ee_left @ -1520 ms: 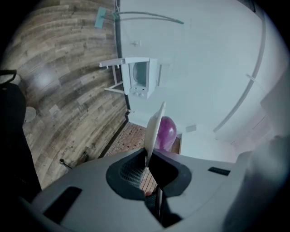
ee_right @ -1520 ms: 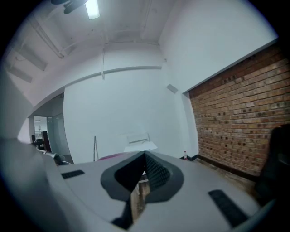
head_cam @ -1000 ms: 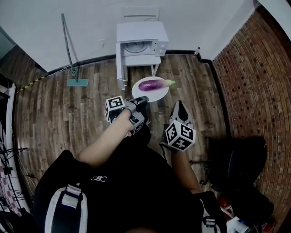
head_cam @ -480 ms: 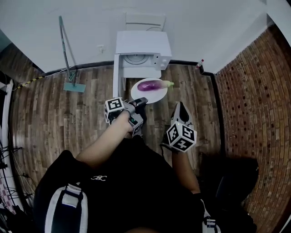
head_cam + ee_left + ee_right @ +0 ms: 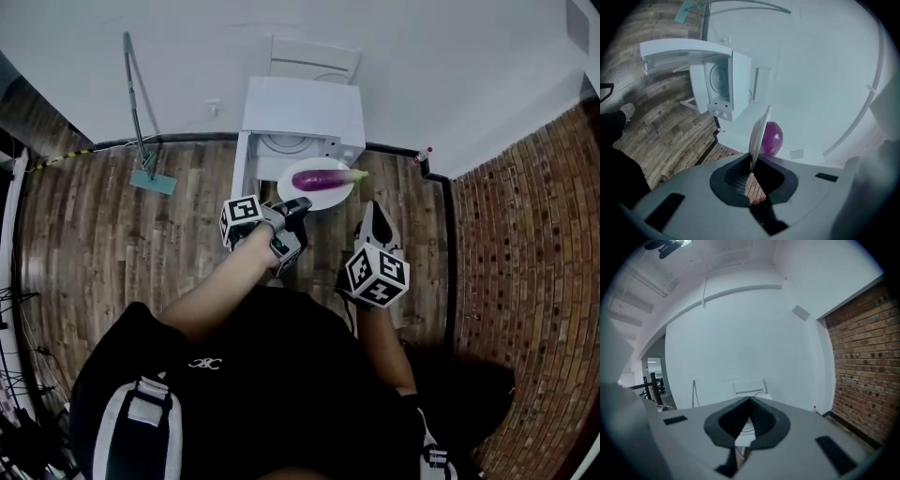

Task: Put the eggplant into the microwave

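A glossy purple eggplant [image 5: 319, 178] with a pale green stem lies on a plate [image 5: 302, 195] before the open microwave [image 5: 302, 117]. The left gripper [image 5: 298, 206] has its jaws pinching the plate's rim. The right gripper [image 5: 375, 214] has its jaws pressed together, empty.

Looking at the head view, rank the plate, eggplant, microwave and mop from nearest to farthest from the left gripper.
From the left gripper:
1. The plate, its near rim clamped in the jaws.
2. The eggplant, lying on the plate just beyond.
3. The microwave, ahead by the wall, door open.
4. The mop, far left against the wall.
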`<move>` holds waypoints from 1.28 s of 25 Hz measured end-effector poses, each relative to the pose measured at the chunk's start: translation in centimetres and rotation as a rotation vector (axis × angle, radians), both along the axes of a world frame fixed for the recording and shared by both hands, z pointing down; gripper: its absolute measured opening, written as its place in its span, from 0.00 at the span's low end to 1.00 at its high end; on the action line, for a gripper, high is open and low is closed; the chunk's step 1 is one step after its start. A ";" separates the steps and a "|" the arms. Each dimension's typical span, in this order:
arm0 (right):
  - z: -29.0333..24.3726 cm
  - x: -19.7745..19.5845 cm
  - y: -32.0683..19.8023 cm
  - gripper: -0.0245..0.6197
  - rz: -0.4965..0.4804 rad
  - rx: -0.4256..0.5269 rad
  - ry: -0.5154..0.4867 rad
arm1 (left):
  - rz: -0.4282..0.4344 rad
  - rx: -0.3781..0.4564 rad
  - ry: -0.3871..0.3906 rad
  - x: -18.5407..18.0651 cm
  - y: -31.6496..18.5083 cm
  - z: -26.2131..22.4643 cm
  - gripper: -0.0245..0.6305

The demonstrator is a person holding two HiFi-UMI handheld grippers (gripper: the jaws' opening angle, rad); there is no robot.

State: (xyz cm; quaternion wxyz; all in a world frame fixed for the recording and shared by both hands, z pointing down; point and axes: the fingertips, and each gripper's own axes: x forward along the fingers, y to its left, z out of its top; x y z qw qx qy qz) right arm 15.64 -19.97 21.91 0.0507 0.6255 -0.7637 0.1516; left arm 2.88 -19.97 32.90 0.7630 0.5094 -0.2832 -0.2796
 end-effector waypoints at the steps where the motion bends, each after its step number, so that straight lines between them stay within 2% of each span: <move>1: 0.1 -0.2 -0.8 0.06 -0.010 -0.003 0.001 | -0.006 0.002 0.001 -0.1 -0.7 -0.1 0.07; 7: 1.3 -1.2 -5.1 0.06 -0.089 -0.027 -0.009 | -0.054 -0.001 -0.018 -0.5 -3.8 0.8 0.07; 10: 1.9 -1.9 -7.2 0.06 -0.156 -0.042 -0.014 | -0.107 -0.023 -0.026 -0.8 -4.8 1.6 0.07; 17: 2.8 -2.7 -13.2 0.06 -0.390 -0.055 -0.005 | -0.313 -0.035 -0.028 -1.3 -7.6 2.9 0.07; 23: 3.7 -2.9 -17.0 0.06 -0.617 -0.073 0.023 | -0.513 -0.043 0.004 -0.4 -8.5 4.2 0.07; 26: 5.1 -2.7 -18.4 0.06 -0.718 -0.101 0.036 | -0.591 -0.028 -0.011 0.4 -9.1 4.7 0.07; 30: 7.5 -2.9 -19.6 0.06 -0.842 -0.151 0.054 | -0.704 -0.071 0.018 2.1 -9.0 6.2 0.07; 32: 8.8 -3.6 -19.6 0.06 -0.878 -0.162 0.053 | -0.731 -0.091 0.025 2.3 -8.5 7.9 0.07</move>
